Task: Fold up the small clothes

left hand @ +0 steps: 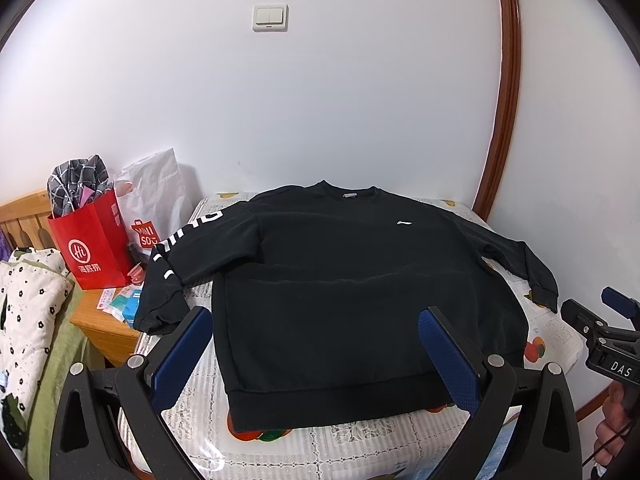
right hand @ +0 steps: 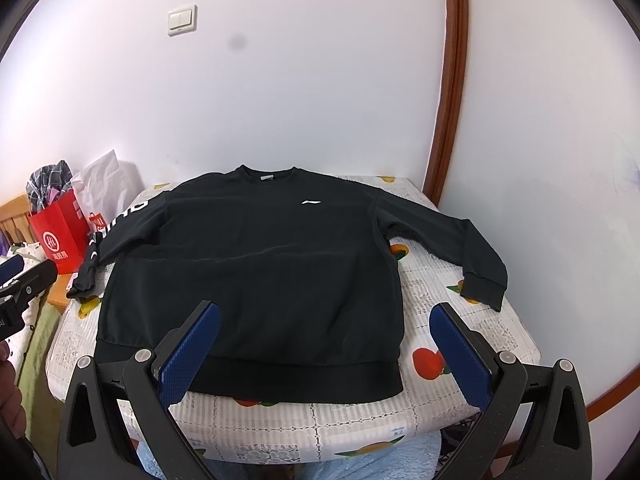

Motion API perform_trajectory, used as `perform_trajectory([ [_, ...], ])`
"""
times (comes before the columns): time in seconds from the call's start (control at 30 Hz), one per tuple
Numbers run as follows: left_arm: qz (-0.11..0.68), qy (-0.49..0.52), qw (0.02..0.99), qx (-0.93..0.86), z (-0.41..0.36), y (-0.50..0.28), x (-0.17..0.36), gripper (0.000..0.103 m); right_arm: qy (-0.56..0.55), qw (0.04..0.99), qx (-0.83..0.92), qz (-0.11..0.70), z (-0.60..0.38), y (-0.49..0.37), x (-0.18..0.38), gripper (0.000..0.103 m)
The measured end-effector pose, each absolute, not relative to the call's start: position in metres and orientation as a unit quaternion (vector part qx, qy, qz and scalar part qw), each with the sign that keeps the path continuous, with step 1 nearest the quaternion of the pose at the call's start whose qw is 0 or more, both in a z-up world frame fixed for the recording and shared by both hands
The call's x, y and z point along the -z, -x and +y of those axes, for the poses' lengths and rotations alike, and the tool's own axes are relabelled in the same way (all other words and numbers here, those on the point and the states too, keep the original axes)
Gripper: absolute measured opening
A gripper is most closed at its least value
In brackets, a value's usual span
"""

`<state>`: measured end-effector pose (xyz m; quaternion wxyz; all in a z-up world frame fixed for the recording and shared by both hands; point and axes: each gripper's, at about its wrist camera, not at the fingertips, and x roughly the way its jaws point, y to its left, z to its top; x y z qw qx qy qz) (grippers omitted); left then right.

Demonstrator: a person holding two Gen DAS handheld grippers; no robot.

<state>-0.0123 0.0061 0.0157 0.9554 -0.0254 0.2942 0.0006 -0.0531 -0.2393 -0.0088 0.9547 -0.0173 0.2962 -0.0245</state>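
**Sweatshirt flat, both tongs wide**

Sweatshirt (left hand: 352, 292), black with a small white chest logo, lay spread face-up on the table (right hand: 460, 300), which carried a white cloth printed with fruit. Its collar pointed toward the white wall and its ribbed hem lay along the near edge. One sleeve, marked with white lettering, ran off the sweatshirt's side toward the red bag (left hand: 94, 240) and drooped over the table edge. The other sleeve (right hand: 472, 252) bent down the opposite side, its cuff resting on the cloth.

Left tongs (left hand: 316, 322) stood wide apart, blue pads facing each other above the hem, holding nothing; whether they touched the fabric could not be told. Right tongs (right hand: 324, 318) were likewise wide and empty, near the hem on the plain-sleeve side of the sweatshirt.

Beyond the lettered sleeve, the red bag stood beside a white bag (left hand: 154, 200) on a wooden stand, with checked fabric poking from the red one. A light switch (left hand: 270, 17) sat on the wall above the collar.
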Motion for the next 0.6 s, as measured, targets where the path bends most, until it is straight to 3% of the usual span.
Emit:
perform_trajectory([
  [0.6,0.297,0.018,0.954,-0.018,0.013,-0.007,-0.006,0.103,0.001,0.956,0.024,0.294,-0.244,0.042,0.014,0.103],
])
